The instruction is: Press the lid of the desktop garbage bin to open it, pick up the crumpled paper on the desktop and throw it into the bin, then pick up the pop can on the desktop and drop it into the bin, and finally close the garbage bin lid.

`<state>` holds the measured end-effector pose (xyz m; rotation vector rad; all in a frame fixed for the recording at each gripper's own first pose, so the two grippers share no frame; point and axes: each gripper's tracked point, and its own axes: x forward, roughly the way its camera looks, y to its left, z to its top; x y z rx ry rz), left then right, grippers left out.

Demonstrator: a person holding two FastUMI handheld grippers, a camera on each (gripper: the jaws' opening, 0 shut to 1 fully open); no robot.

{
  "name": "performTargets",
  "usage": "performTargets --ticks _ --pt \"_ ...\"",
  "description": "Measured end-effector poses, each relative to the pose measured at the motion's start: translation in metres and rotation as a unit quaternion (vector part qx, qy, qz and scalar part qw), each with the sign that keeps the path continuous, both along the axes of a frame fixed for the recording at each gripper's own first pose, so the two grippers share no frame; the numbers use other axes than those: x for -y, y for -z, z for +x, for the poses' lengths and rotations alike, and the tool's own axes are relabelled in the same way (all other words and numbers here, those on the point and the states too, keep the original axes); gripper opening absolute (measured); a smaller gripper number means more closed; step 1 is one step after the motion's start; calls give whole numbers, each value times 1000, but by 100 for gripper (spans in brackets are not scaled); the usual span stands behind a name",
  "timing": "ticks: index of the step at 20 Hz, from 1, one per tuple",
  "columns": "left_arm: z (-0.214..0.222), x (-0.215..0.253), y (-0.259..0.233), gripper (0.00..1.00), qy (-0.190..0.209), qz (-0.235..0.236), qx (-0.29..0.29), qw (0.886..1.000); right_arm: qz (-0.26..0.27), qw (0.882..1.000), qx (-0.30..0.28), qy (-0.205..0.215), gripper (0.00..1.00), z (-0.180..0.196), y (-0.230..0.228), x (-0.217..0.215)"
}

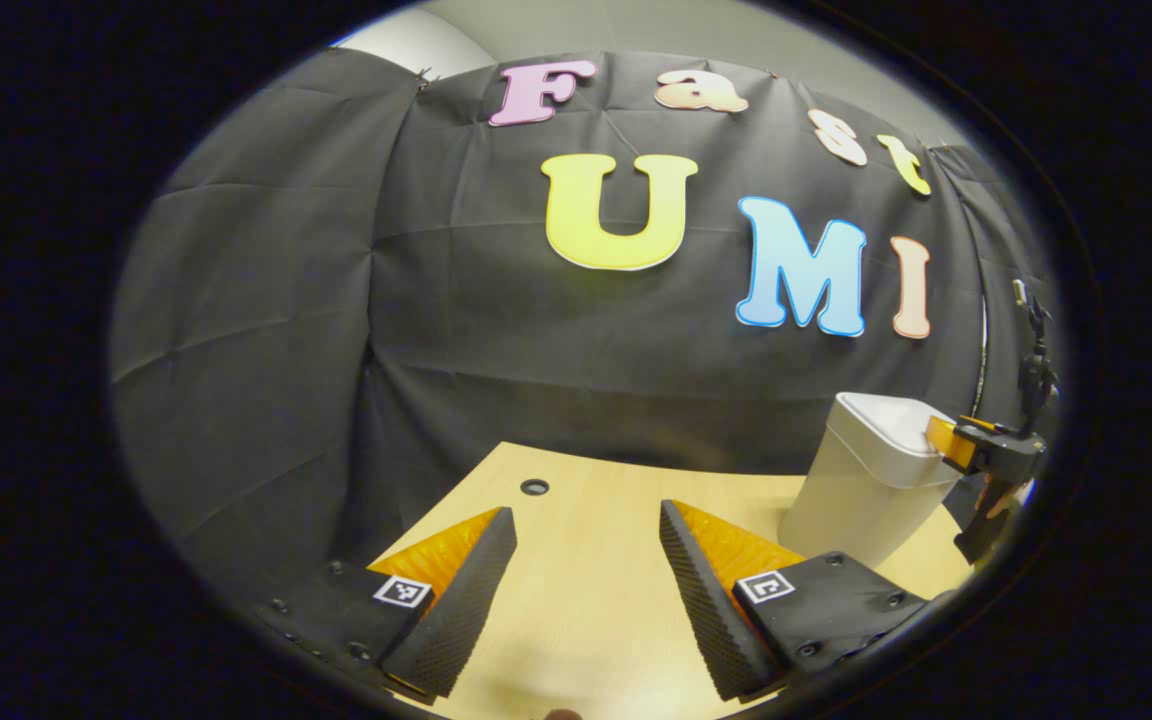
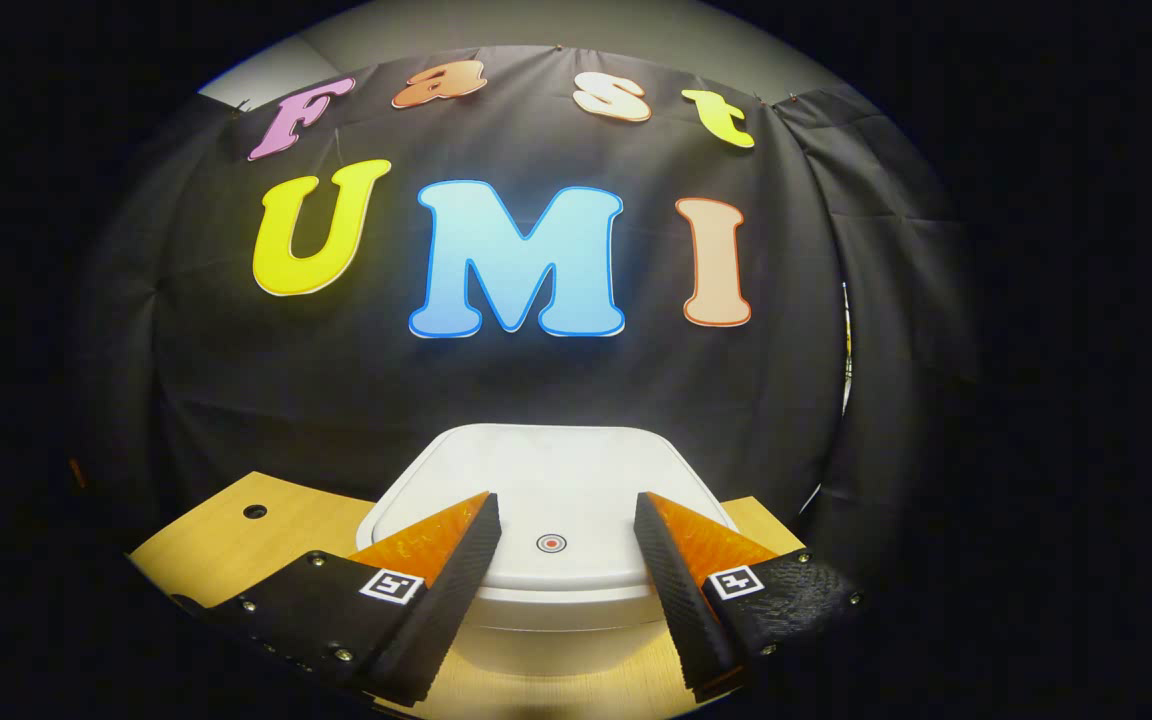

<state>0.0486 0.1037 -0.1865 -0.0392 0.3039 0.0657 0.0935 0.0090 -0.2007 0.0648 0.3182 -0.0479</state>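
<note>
White plastic desktop garbage bin (image 2: 546, 520), lid closed, stands on the pale wooden desk (image 2: 236, 540) directly ahead of and below the right gripper (image 2: 566, 545), fingers spread, empty; left gripper (image 1: 586, 560), likewise released, sits farther off.

Light wooden tabletop (image 1: 586, 590) runs back to the black cloth wall (image 1: 266, 330), which hangs in soft creases behind its far edge. A small round hole (image 1: 534, 487) sits in the tabletop close to that far edge, toward the left corner. Above the cloth, pale grey wall (image 1: 656, 25) shows.
</note>
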Motion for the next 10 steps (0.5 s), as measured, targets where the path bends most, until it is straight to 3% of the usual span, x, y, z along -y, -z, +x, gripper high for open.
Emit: performTargets --ticks 2,4,5,10 --pt "-1 1 3 100 0 -4 -3 1000 -4 1000 6 -5 88 -1 1 -1" --pt "-3 2 6 95 1 -5 -4 1000 0 1000 8 -8 89 -2 2 0" --pt "-3 3 6 100 2 -5 -4 1000 5 1000 7 -9 89 -3 3 0" --pt "-3 9 5 95 7 -7 -3 1000 22 1000 9 -19 88 -15 2 -2"
